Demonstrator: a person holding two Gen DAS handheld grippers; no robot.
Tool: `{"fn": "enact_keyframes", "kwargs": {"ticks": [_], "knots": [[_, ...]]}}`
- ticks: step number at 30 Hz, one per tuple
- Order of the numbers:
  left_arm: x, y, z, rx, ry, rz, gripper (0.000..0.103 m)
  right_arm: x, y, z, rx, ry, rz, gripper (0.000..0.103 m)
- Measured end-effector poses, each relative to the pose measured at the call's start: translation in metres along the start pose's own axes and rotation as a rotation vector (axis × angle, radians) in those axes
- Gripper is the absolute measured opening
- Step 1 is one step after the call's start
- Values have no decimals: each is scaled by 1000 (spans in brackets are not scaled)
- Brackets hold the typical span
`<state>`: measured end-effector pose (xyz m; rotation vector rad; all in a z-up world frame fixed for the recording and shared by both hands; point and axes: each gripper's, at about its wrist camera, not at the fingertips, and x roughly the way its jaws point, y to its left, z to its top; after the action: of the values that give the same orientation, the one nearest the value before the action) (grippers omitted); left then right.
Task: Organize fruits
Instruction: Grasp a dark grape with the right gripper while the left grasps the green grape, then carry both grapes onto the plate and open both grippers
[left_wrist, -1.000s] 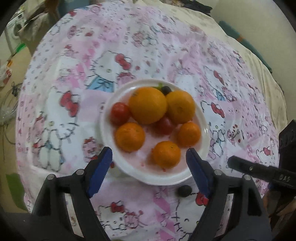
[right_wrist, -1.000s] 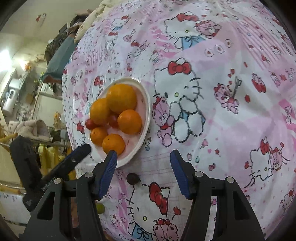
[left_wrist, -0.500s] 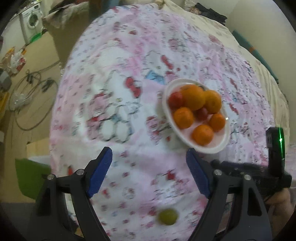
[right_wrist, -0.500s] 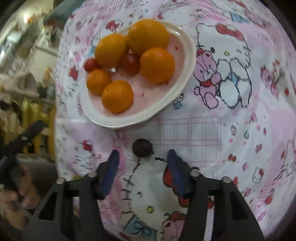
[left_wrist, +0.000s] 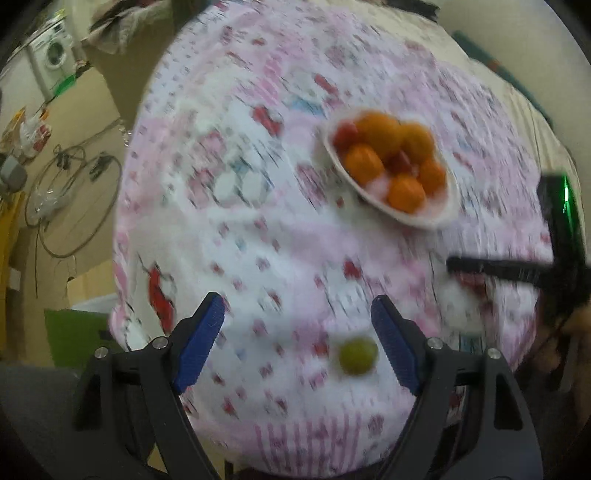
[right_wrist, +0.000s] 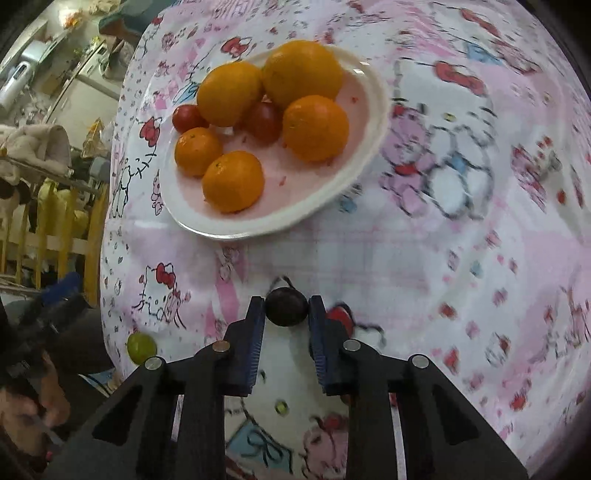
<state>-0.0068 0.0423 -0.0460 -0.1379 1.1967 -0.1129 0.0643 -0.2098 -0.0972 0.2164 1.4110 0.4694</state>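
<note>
The dark grape (right_wrist: 286, 307), round, smooth and almost black, sits on the pink cartoon-print cloth (right_wrist: 424, 258) at 6 o'clock from the white plate (right_wrist: 369, 162), pinched between the ribbed blue pads of the right gripper (right_wrist: 286, 314). The plate holds glossy oranges (right_wrist: 316, 127) and small red tomatoes (right_wrist: 263, 122). The left gripper (left_wrist: 297, 343) is spread wide over a blurred, round green grape (left_wrist: 357, 355) lying near its right finger.

— What is found between the left claw (left_wrist: 297, 339) blades?
— Bare cloth; only the green grape (left_wrist: 357, 356) lies by the right blade.
— And beyond the right claw (right_wrist: 287, 314)?
— Open cloth, then the way is blocked by the plate (right_wrist: 364, 162) of oranges (right_wrist: 314, 127).
</note>
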Motion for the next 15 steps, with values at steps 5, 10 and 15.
{"fn": "enact_keyframes", "kwargs": {"ticks": [5, 10, 15], "knots": [[18, -33, -25, 138, 114, -46, 71, -21, -13, -9, 60, -54, 30, 25], [34, -49, -31, 222, 141, 4, 42, -35, -9, -5, 72, -110, 59, 25], [38, -50, -33, 209, 154, -11, 24, -42, -9, -2, 75, -131, 83, 25]]}}
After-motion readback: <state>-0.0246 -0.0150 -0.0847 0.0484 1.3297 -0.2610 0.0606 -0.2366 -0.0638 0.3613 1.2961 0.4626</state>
